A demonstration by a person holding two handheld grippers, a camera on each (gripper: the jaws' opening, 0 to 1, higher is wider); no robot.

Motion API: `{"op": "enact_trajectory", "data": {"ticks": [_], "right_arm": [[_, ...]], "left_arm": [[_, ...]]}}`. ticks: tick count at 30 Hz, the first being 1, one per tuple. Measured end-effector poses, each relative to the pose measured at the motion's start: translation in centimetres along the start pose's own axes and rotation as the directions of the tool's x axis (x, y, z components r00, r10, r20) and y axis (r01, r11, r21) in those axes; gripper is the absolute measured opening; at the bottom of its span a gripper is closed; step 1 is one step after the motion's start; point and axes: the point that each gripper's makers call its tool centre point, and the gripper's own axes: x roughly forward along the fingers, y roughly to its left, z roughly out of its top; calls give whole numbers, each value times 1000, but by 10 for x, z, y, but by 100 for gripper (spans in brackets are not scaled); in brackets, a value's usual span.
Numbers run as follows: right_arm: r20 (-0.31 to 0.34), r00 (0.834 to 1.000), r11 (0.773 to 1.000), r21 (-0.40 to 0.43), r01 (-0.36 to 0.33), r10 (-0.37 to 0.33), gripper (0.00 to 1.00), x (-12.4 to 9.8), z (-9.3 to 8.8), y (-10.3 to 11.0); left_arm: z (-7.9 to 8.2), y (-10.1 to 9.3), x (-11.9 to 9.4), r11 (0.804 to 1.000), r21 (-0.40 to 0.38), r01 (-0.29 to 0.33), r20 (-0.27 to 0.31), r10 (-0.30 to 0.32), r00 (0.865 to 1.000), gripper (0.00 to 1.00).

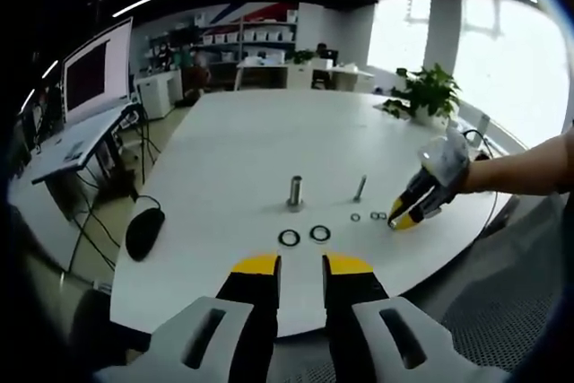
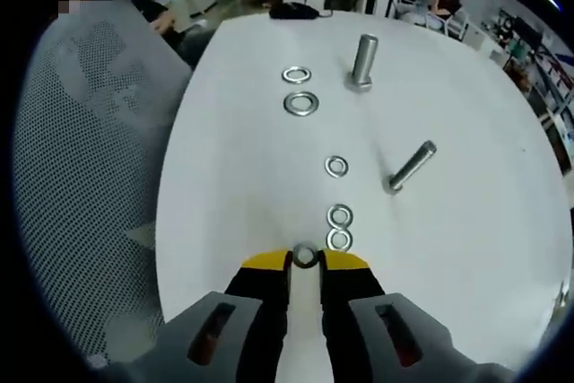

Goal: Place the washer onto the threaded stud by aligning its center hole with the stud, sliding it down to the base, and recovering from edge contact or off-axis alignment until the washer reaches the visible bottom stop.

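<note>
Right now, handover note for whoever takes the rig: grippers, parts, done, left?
Left gripper: open, holds nothing, back at the near table edge.
Right gripper: low at the table, a small washer between its tips; whether it is clamped I cannot tell.
Parts: thick stud upright, thin stud closer to the right gripper. Two large washers lie flat beside the thick stud; three more small washers lie in a line ahead of the right gripper.
Done: no washer on either stud.
Left: lift the small washer, align its hole, probably over the thin stud, slide down to the base.
</note>
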Motion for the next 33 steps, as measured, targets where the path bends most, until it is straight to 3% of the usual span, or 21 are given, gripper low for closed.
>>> {"op": "enact_trajectory", "data": {"ticks": [14,33], "right_arm": [[1,1000,1000,-22,-9,9,13,-3,9,-1],[89,996,997,-68,27,-21,13,-37,42,-7]], "left_arm": [[-3,0,0,1000,3,-5,-13,5,1000,16],[-4,-1,0,1000,10,-2,-24,2,1000,16]]}}
